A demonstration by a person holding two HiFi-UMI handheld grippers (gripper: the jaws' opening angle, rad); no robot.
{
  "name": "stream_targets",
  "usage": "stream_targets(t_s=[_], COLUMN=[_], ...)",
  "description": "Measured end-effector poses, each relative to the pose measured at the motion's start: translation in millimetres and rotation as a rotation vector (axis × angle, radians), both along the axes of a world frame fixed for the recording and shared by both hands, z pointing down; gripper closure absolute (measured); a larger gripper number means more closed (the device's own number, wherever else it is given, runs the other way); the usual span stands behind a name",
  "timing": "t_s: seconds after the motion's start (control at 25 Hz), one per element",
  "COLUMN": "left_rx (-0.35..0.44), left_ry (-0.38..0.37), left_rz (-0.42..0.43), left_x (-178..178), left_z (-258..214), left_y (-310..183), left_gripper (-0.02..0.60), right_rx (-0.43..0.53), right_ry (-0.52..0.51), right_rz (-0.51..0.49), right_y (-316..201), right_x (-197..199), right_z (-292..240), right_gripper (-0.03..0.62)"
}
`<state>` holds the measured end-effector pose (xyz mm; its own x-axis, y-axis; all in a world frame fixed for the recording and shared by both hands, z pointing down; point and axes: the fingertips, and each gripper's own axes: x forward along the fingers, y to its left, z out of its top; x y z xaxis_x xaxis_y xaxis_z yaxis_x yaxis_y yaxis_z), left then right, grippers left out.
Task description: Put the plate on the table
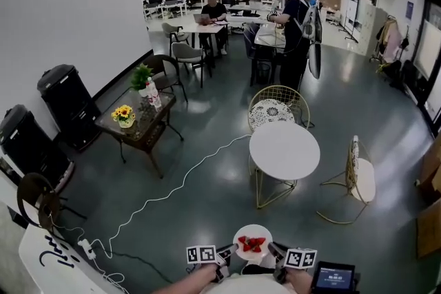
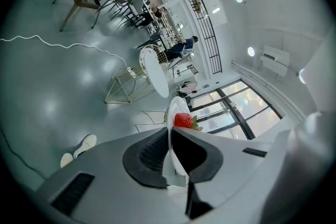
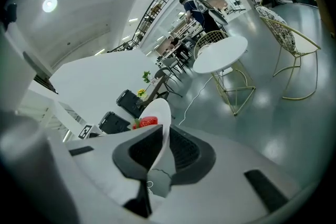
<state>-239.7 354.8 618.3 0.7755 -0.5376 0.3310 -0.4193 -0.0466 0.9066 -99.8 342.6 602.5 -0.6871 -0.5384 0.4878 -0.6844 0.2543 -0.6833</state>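
Note:
A white plate (image 1: pixel 252 242) with several strawberries (image 1: pixel 251 243) on it hangs low in the head view, held level between both grippers. My left gripper (image 1: pixel 226 255) is shut on the plate's left rim (image 2: pixel 176 113), a strawberry (image 2: pixel 183 120) showing just past its jaws. On the opposite rim (image 3: pixel 159 115) my right gripper (image 1: pixel 275 252) is shut too. The round white table (image 1: pixel 284 151) with gold wire legs stands a good way ahead, its top (image 3: pixel 220 54) bare.
Gold wire chairs stand behind the table (image 1: pixel 278 105) and to its right (image 1: pixel 360 177). A white cable (image 1: pixel 180 182) snakes across the grey floor on the left. A dark side table (image 1: pixel 140 122) with flowers and two black bins (image 1: pixel 67 103) line the left wall. People stand and sit at desks in the distance.

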Motion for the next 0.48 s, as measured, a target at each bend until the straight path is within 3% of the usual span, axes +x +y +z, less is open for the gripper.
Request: stream_targets(t_s=[0.48], left_rx=[-0.026], left_ry=[-0.032], left_rz=[-0.018], left_x=[4.0], left_z=[6.3], left_y=[-67.8], left_gripper=[0.558], right_rx=[-0.026], right_ry=[-0.031], right_rz=[-0.018], right_y=[-70.6], right_x=[4.2], right_z=[11.8], right_gripper=[0.548])
